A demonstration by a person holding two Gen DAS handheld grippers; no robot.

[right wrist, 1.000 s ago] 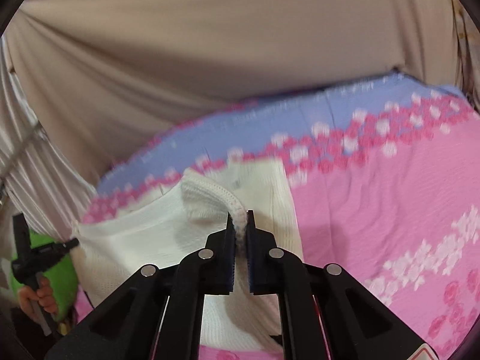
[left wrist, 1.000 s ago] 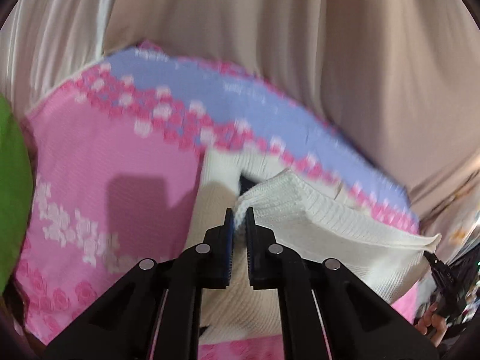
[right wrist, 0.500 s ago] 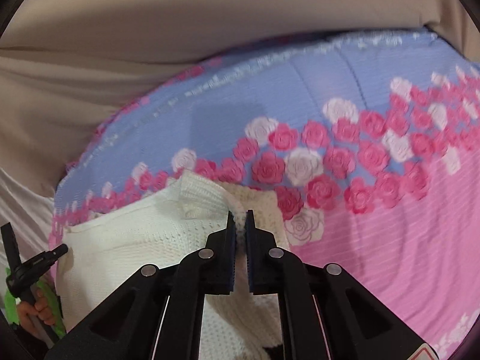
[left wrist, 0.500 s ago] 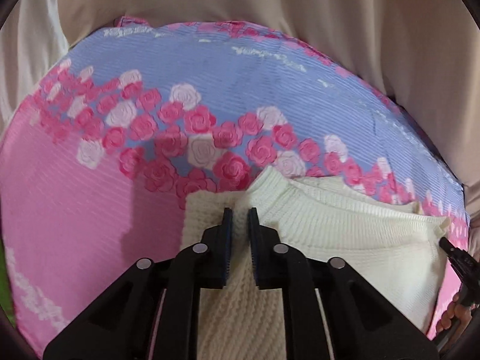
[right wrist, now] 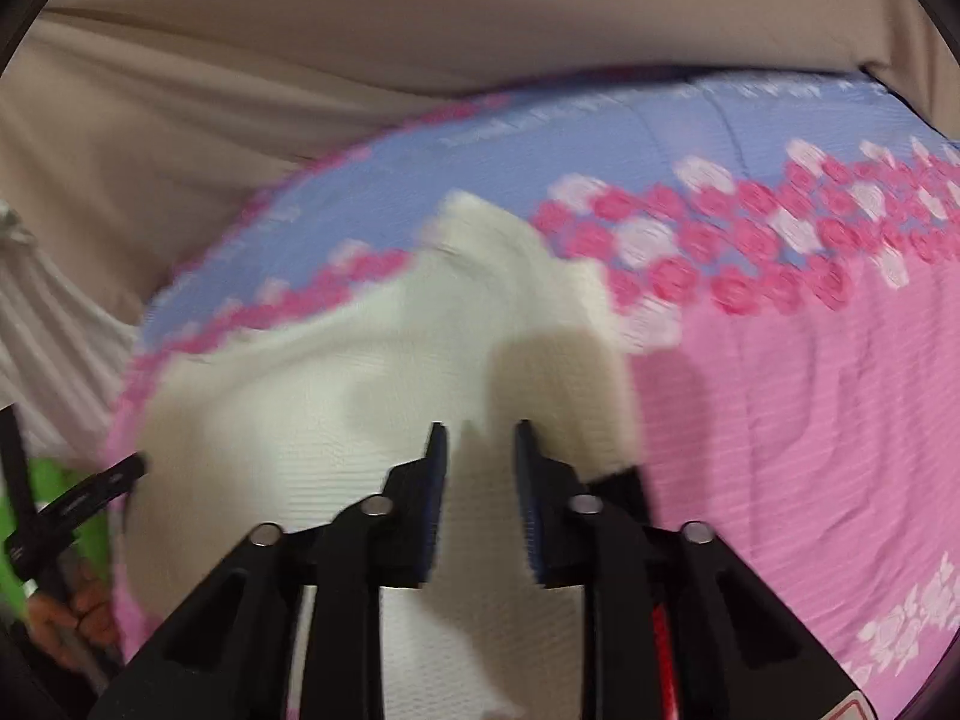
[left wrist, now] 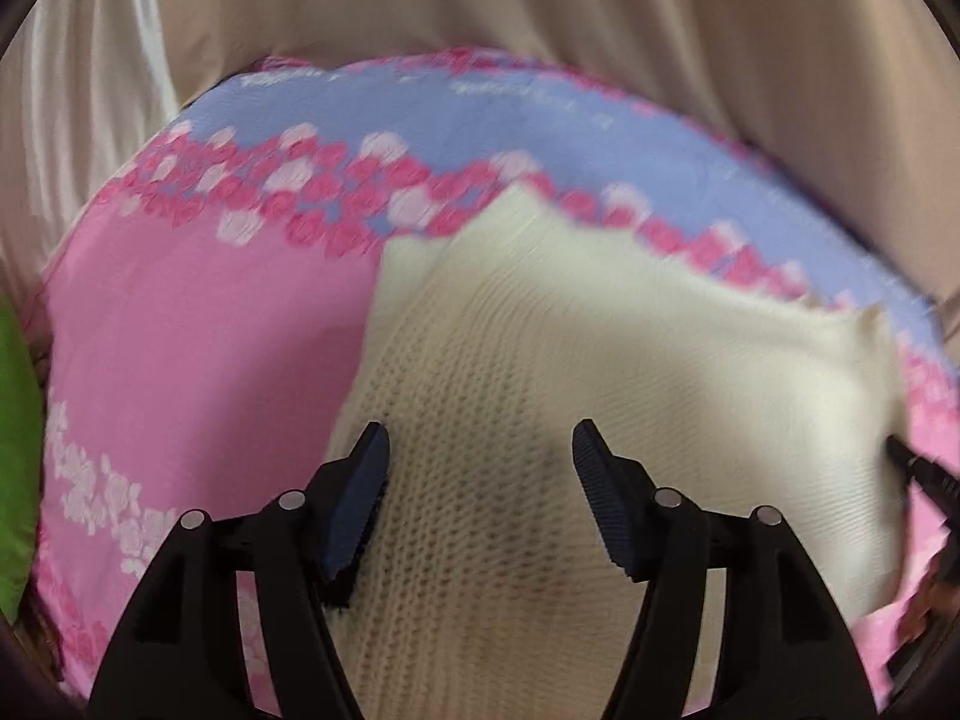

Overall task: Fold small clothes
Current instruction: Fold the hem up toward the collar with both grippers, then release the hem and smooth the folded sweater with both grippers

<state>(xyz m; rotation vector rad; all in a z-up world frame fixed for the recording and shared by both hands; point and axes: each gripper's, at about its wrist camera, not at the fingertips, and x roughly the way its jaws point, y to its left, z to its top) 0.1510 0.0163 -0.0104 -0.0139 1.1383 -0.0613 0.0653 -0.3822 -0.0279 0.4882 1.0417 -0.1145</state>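
One fold laid: cream sweater (left wrist: 540,372) doubled over, flat on pink bedspread (left wrist: 198,348) toward its blue far edge. Left gripper (left wrist: 477,450) wide, right gripper (right wrist: 477,444) narrowly parted, both empty. Further folds likely left.

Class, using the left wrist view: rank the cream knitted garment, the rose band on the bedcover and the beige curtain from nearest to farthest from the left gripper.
From the left gripper:
1. Cream knitted garment, directly under its open fingers.
2. Rose band, beyond the garment.
3. Beige curtain, behind the bed.
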